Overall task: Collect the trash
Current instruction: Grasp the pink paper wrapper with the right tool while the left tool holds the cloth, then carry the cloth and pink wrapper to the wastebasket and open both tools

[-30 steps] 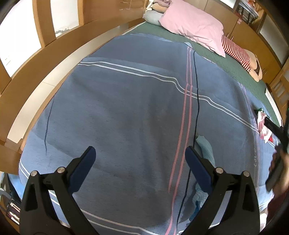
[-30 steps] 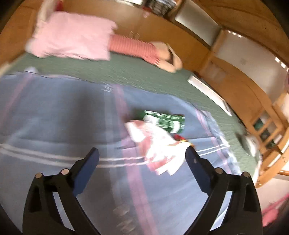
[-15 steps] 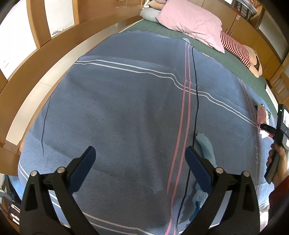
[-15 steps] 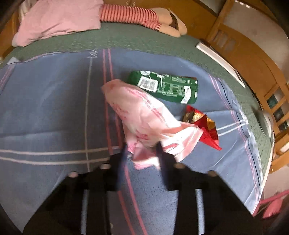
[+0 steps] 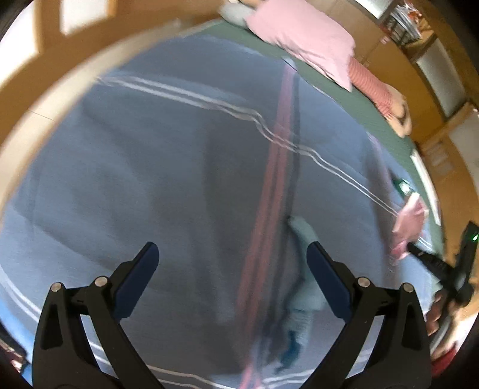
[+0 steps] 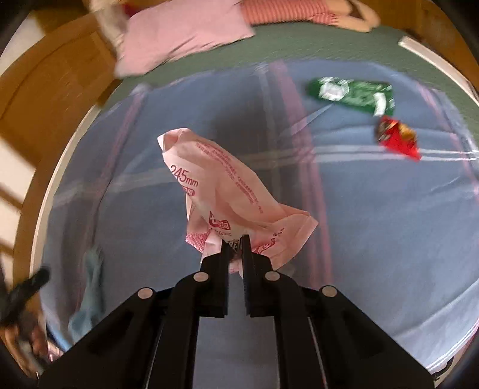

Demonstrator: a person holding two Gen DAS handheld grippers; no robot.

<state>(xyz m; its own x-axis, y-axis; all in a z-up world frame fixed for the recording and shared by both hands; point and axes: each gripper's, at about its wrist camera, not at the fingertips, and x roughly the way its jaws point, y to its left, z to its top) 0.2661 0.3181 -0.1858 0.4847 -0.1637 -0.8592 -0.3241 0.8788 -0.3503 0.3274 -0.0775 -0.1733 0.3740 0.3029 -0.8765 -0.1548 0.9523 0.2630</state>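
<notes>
A bed covered by a blue blanket with pink and white stripes, seen from two cameras looking down along gripper fingers.

The right hand-held gripper is clenched on a crumpled pink plastic wrapper printed with red text; its jaws have just closed, and the wrapper's lower bunched end is pinched between them. The wrapper's long axis runs away from the gripper, up and leftward in the right wrist view, its open mouth pointing toward the blanket's far left edge. It appears lifted off the blanket.

Farther off, near the blanket's far right corner, lies a flat green snack packet, its long axis running across the bed. Just beside its right end sits a crumpled red wrapper. Both are well apart from the pink wrapper.

Beyond the blanket, on the green sheet, lie a pink pillow and a striped soft toy.

The left hand-held gripper is released, jaws wide, hovering over bare blanket. A pale blue cloth lies just by its right finger.
</notes>
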